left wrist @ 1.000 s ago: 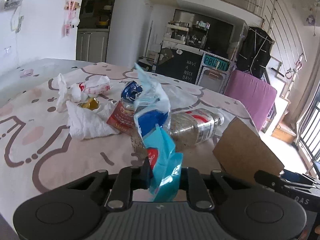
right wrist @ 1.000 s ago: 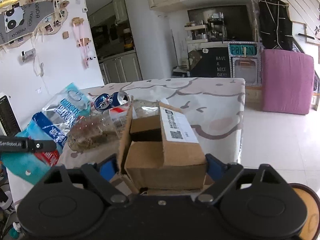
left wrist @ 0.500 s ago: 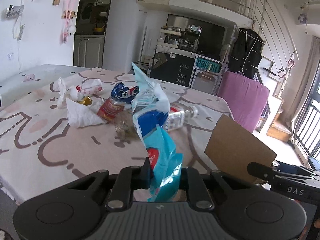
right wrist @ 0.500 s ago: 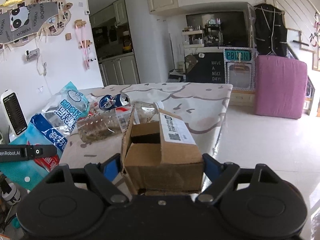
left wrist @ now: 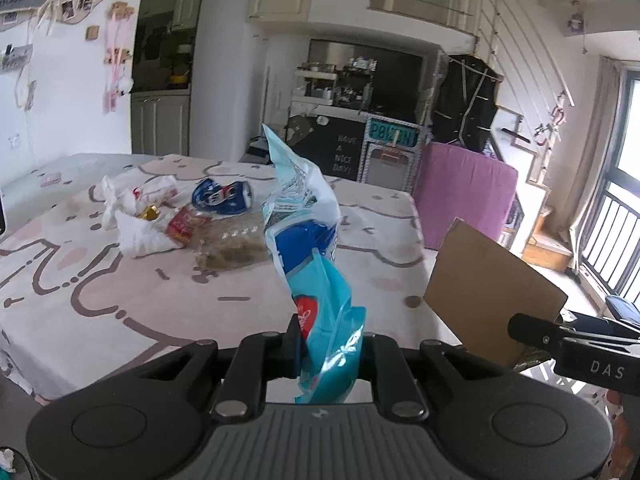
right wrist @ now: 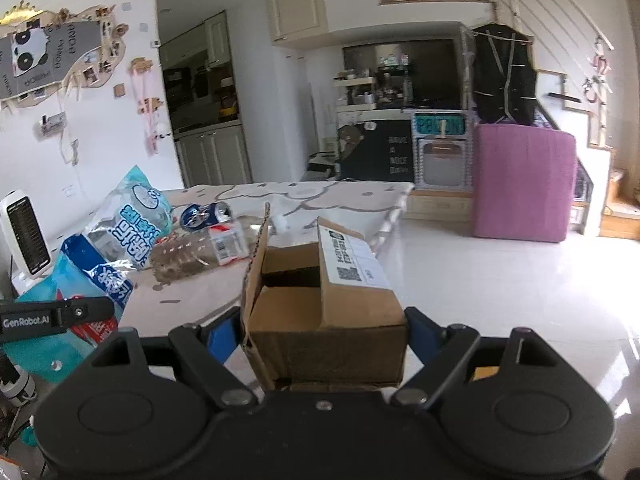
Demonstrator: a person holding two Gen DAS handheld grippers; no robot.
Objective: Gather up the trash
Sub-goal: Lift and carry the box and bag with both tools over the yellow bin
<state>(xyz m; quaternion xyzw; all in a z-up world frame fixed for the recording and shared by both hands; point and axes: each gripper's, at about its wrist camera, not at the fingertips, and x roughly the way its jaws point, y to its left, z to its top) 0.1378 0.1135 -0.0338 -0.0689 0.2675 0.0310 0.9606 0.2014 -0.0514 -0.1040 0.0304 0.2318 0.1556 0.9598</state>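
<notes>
My left gripper (left wrist: 328, 344) is shut on a blue and white plastic snack bag (left wrist: 308, 240), held upright off the table's near edge; the bag also shows in the right wrist view (right wrist: 120, 236). My right gripper (right wrist: 326, 328) is shut on a small open cardboard box (right wrist: 324, 300), seen as a brown flap in the left wrist view (left wrist: 488, 288). On the table (left wrist: 100, 300) lie a clear plastic bottle (right wrist: 200, 252), a crushed blue can (left wrist: 222, 196), white crumpled tissues (left wrist: 140, 234) and a red wrapper (left wrist: 184, 226).
A purple padded block (right wrist: 524, 184) stands on the floor beyond the table. A white heater (right wrist: 26, 236) stands at the left. White tiled floor (right wrist: 500, 280) spreads to the right. A black cabinet with a chalkboard (right wrist: 396, 152) is at the back.
Both grippers have drawn back from the table with the bag and the box still held. The table and its trash now sit farther away.
</notes>
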